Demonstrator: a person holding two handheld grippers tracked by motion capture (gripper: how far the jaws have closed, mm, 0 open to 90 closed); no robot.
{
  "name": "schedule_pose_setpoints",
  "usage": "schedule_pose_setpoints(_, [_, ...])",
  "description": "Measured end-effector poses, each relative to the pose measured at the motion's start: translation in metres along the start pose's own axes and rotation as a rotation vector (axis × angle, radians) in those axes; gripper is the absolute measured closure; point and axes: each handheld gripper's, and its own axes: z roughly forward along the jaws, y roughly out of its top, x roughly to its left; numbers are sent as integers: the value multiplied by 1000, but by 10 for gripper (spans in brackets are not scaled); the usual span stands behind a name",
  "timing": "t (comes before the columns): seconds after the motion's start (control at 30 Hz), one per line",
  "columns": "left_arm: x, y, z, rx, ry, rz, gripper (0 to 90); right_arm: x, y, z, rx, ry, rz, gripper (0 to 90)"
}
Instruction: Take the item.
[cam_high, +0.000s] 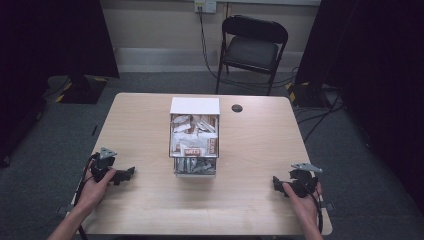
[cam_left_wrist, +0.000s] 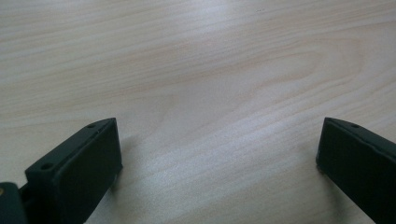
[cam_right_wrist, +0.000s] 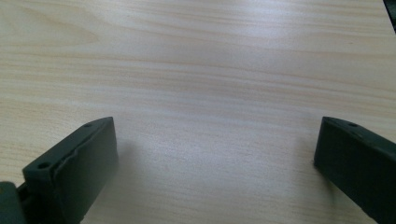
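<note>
The high view looks forward and down on the whole table (cam_high: 250, 200) from afar. Each of the 2 gripper views looks along its jaws, close above bare tabletop, which all 3 views share.

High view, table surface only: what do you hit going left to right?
Left hand-held gripper → drawer box of packets → right hand-held gripper. The small dark round spot overlaps the box-to-right-gripper span, farther back.
</note>
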Motion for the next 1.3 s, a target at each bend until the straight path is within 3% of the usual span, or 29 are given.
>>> schedule_pose_setpoints(0.43, [0,0,0,-1,-2,-4,0,7,1,0,7,6,-9,3])
schedule_pose_setpoints(0.6, [0,0,0,-1,-2,-3,0,9,6,-3,9,12,4,163])
schedule_pose_setpoints(0.67, [0,0,0,-1,-2,-3,0,10,7,-5,15,44,25,135])
schedule_pose_setpoints(0.87, [0,0,0,-1,-3,-2,0,17,10,-9,-6,65,13,154])
schedule_pose_setpoints(0.93, [0,0,0,-2,-4,-3,0,19,12,-10,-3,86,2,237])
schedule_pose_setpoints(1.13, [1,0,0,2,-8,4,0,20,13,-13,-15,108,5,222])
schedule_pose_setpoints(1.3, [1,0,-1,4,-11,12,0,19,16,-19,-53,130,15,286])
